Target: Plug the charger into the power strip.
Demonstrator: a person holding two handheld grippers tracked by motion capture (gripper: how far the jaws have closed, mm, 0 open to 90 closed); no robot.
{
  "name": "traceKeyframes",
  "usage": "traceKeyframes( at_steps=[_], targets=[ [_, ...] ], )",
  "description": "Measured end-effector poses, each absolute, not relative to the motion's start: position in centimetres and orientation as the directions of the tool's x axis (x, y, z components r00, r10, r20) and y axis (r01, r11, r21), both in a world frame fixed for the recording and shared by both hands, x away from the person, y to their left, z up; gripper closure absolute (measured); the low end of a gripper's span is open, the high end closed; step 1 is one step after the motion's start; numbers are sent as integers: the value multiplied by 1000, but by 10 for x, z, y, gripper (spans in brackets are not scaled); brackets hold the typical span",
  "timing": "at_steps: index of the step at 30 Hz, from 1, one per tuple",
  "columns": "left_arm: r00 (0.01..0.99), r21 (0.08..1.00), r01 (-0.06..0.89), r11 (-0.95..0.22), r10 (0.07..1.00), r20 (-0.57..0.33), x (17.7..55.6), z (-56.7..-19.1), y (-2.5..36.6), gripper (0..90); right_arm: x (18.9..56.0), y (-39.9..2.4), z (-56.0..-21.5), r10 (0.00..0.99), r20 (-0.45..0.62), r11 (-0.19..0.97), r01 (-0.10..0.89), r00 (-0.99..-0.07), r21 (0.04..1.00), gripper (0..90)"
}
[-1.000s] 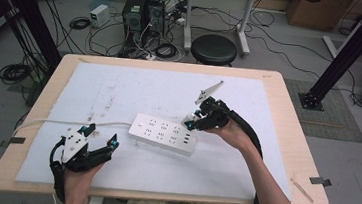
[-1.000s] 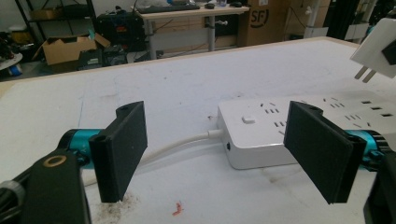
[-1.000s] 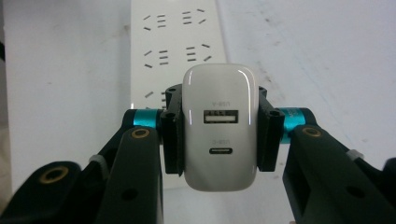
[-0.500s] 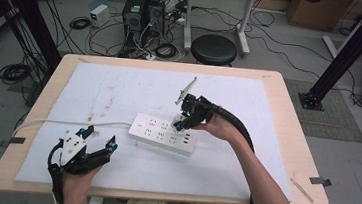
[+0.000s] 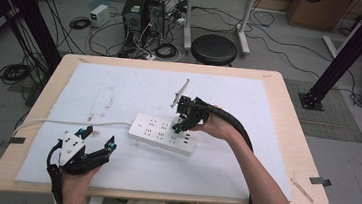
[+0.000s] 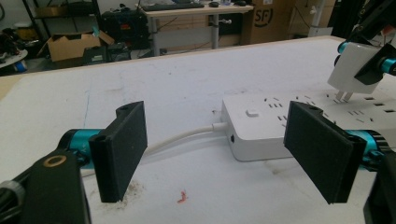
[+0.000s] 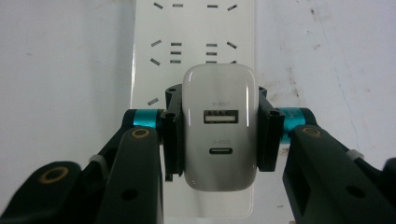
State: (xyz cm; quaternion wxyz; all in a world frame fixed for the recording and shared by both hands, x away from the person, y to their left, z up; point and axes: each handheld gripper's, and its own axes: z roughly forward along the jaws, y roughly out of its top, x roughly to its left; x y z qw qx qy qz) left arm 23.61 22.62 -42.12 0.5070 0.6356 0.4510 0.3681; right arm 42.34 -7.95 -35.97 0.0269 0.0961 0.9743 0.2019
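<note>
The right hand-held gripper (image 7: 218, 135) clamps a white charger (image 7: 219, 128) just above the power strip (image 5: 163, 133) on the table (image 5: 286, 137), prongs pointing down at its sockets, while the left hand-held gripper (image 5: 96, 141), jaws wide, rests apart.

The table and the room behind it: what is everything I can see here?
Power strip: one, white, mid-table on the white sheet, cable running left.
USB charger: one, white, two ports, clamped in the right claw above the strip, prongs not yet in.
White sheet: one, covering the tabletop.
Table: one, light wood.
Stool: one, black, round, behind the table.
Computer towers: two, black, on the floor among cables.
Cardboard boxes: brown, in the background.
Left claw: black jaws wide open, near the table's front left.
Right claw: black, shut on the charger.
</note>
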Motion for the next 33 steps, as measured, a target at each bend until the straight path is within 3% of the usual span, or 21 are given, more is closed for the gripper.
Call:
traceKeyframes(
  at_steps=[33],
  targets=[
    [320, 973, 219, -77, 948, 3, 236, -423, 226, 215, 426, -76, -365, 194, 0, 902, 178, -981, 394, 631]
  ],
)
